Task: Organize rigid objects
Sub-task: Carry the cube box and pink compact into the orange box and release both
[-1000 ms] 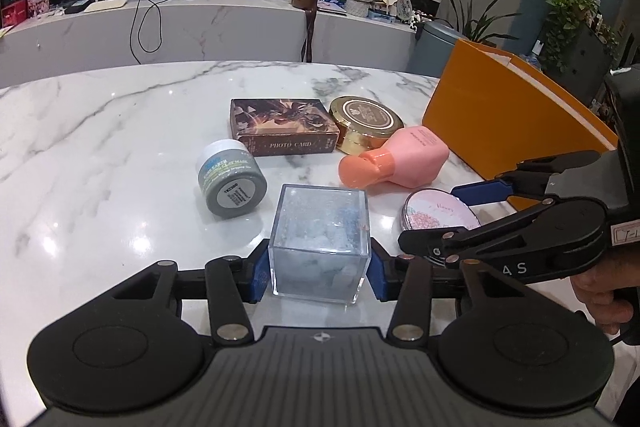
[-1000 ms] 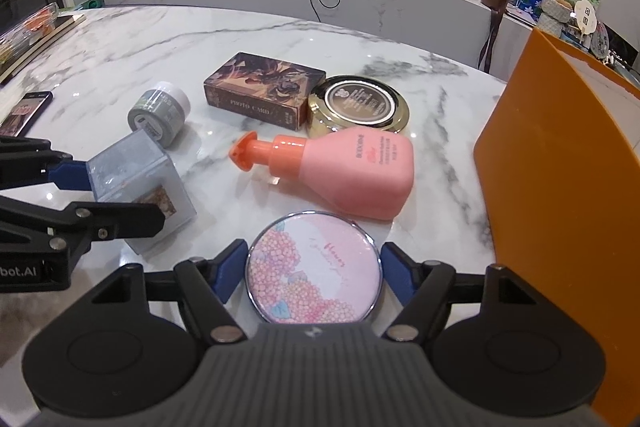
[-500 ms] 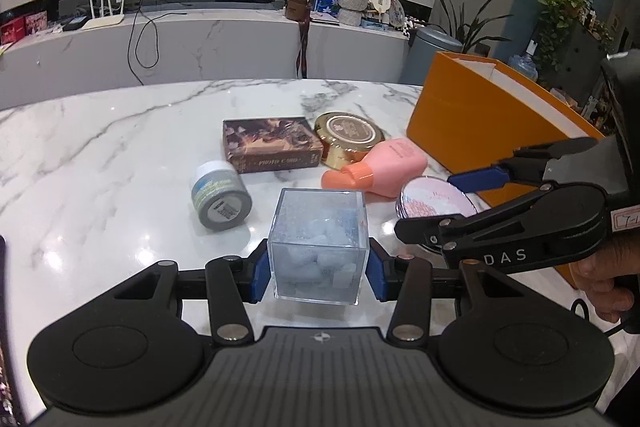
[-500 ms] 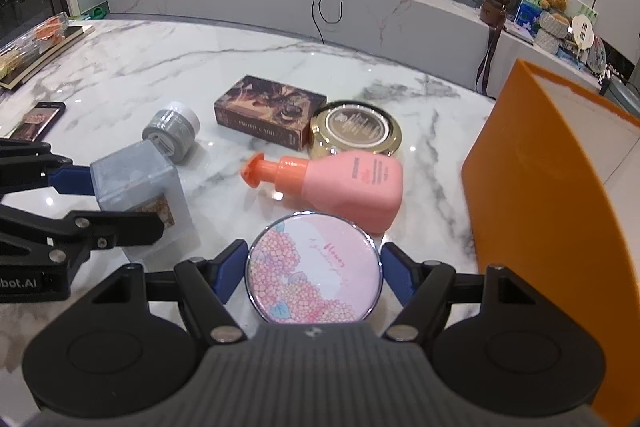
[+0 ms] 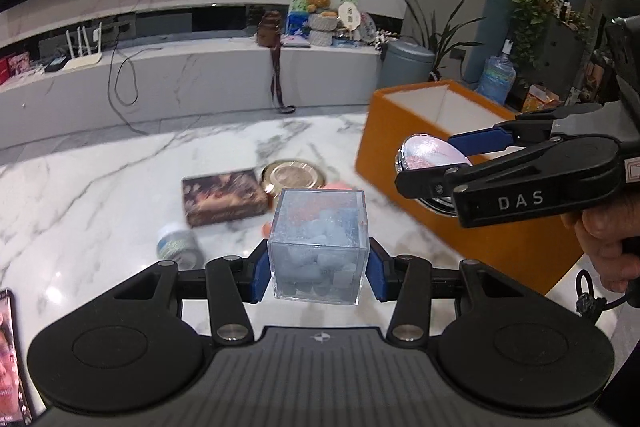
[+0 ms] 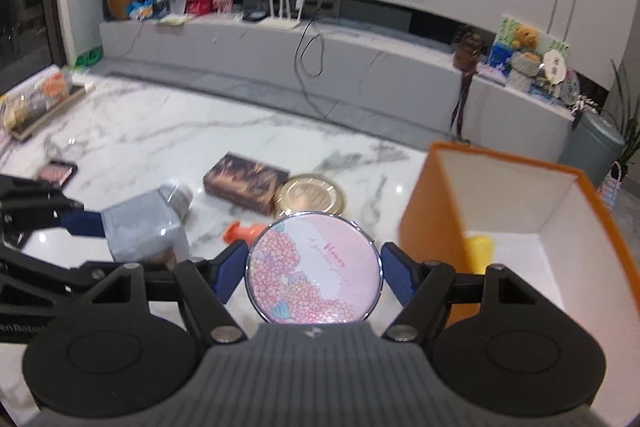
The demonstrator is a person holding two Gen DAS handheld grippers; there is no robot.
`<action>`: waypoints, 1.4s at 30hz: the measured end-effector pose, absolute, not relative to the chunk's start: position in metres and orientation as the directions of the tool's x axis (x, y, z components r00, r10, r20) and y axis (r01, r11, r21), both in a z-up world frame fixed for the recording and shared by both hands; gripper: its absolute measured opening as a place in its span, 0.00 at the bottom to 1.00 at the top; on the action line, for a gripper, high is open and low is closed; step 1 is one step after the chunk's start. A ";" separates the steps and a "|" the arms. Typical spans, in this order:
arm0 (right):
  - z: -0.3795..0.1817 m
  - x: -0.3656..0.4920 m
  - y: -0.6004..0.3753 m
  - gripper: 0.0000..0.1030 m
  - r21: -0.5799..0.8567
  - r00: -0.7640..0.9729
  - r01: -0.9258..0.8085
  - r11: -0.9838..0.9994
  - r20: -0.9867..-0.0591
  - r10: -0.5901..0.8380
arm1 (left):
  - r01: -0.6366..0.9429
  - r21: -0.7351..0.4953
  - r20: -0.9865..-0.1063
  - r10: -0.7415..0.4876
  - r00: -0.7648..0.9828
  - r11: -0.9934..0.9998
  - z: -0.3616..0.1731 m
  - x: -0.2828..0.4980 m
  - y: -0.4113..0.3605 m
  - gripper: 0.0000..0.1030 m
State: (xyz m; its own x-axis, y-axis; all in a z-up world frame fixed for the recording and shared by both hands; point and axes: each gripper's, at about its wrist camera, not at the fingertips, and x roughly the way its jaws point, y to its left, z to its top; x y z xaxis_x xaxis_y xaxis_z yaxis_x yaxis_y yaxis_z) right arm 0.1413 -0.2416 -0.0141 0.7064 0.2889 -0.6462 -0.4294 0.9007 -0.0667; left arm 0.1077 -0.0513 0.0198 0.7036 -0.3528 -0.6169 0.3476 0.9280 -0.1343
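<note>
My left gripper (image 5: 318,269) is shut on a clear cube box (image 5: 318,247) of pale blue pieces, held above the marble table (image 5: 100,187). My right gripper (image 6: 314,267) is shut on a round pink floral compact (image 6: 314,267), held high beside the orange box (image 6: 436,215); the compact also shows in the left wrist view (image 5: 432,155). On the table lie a brown photo card box (image 5: 224,197), a gold round tin (image 5: 292,177), a grey jar (image 5: 178,245) and a pink pump bottle (image 6: 244,233).
The orange box (image 5: 400,155) is open with white inner walls and a yellow item (image 6: 480,253) inside. A phone (image 5: 10,347) lies at the table's left edge. A tray of snacks (image 6: 40,103) sits far left. A low marble bench runs behind the table.
Both grippers have risen well above the table with their objects. The right gripper has moved toward the orange box, whose open inside now shows.
</note>
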 end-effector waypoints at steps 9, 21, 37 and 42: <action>0.025 0.135 -0.301 0.70 -0.036 0.773 -0.334 0.942 -0.582 0.252 | 0.399 -0.099 -0.581 -0.378 0.721 0.912 0.055 0.120 -0.093 0.53; 0.041 0.134 -0.382 0.70 0.020 0.820 -0.185 0.982 -0.548 0.166 | 0.504 -0.079 -0.564 -0.455 0.689 0.860 0.081 0.143 -0.181 0.53; 0.030 0.159 -0.439 0.70 0.020 0.782 -0.020 1.000 -0.622 0.028 | 0.575 -0.056 -0.646 -0.469 0.602 0.816 0.057 0.186 -0.265 0.53; 0.019 0.174 -0.450 0.70 -0.016 0.744 0.006 1.000 -0.667 -0.015 | 0.578 -0.024 -0.680 -0.437 0.589 0.816 0.042 0.196 -0.279 0.53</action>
State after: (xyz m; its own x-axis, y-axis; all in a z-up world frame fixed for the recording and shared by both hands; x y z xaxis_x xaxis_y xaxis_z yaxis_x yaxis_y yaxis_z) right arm 0.1743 -0.4497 0.0188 0.7445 -0.0153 -0.6675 0.0061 0.9999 -0.0161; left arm 0.1955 -0.2785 0.0421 0.5885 -0.4368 -0.6803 0.5778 0.8159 -0.0241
